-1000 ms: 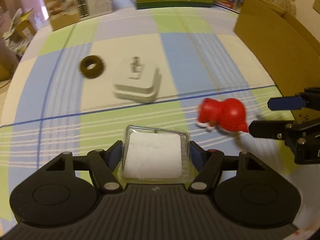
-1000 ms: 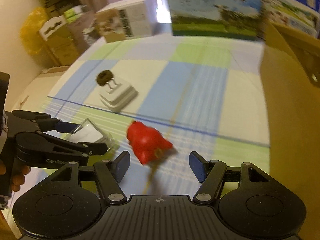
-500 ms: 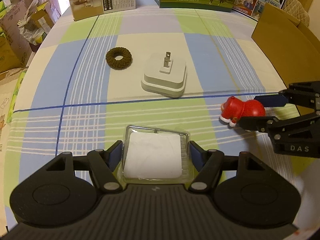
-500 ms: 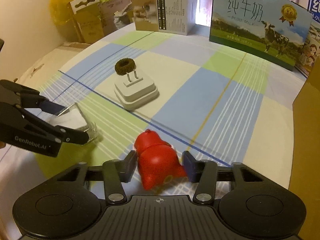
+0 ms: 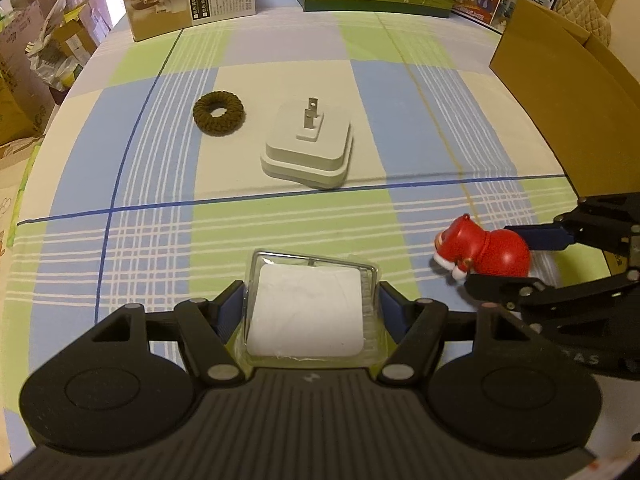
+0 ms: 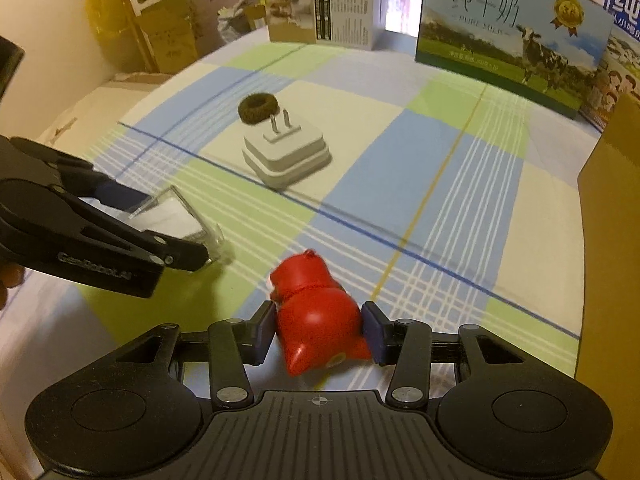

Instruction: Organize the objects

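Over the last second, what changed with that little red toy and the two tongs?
The right tongs moved in around the red toy and closed; their pads now press its sides. A second ago they were open, short of it. The left tongs kept hold of the clear box throughout. The hair tie and plug lie as before.

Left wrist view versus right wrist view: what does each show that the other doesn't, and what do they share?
Only the left wrist view shows the whole top of the clear case with its white pad, clamped in the left tool. Only the right wrist view shows both pads of the right tool pressed against the red figurine, and the yellow bag off the table. Both show the brown hair tie, white plug adapter, milk carton and cardboard box.
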Tool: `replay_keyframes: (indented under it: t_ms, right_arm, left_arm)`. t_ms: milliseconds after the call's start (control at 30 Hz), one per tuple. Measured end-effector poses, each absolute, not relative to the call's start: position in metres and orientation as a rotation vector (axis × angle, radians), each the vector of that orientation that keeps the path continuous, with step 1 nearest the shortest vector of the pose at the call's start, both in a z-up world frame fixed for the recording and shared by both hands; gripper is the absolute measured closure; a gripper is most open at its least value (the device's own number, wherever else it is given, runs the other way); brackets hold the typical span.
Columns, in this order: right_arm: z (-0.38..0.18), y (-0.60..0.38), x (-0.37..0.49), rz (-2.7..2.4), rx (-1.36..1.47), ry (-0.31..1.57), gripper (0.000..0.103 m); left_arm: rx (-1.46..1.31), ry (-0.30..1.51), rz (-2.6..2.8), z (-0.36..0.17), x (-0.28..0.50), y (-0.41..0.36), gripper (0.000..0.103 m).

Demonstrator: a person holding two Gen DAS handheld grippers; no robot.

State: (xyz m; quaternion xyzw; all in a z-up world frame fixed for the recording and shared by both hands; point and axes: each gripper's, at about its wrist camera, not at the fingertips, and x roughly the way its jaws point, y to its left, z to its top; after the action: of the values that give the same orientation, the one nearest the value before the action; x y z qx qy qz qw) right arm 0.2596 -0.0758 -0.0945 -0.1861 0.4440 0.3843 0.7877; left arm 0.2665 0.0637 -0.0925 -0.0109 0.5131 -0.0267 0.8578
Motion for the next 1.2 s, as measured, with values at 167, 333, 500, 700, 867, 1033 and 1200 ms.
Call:
replay_keyframes:
  t_ms: [167,333,500,700,867,1033,1200]
  right_arm:
    - [-0.096,-0.081,0.262,0.823,-0.367,0.958,0.060]
    - [-0.094,-0.085,0.263,0.810,-0.321,0.985,0.061]
    - [-0.090,-0.091,0.263,0.792,-0.273,1.012,0.061]
    - [-0.083,-0.103,0.262,0.764,-0.202,1.048,0.061]
    - [-0.073,-0.115,0.257,0.741,-0.153,1.050,0.061]
    - [-0.057,-0.125,0.250,0.731,-0.121,1.019,0.061]
    - [-0.037,-0.138,0.240,0.724,-0.089,0.978,0.061]
  left_arm:
    - [-0.022,1.076,-0.052,-0.092,0.266,0.062,0.036]
    - [-0.019,1.078,-0.062,-0.092,0.265,0.058,0.037]
    - [-0.013,1.083,-0.076,-0.091,0.262,0.052,0.037]
    - [-0.006,1.081,-0.092,-0.087,0.257,0.045,0.038]
    - [-0.001,1.064,-0.100,-0.078,0.250,0.041,0.038]
    - [0.005,1.035,-0.111,-0.062,0.243,0.036,0.038]
    - [0.014,0.998,-0.130,-0.043,0.235,0.028,0.038]
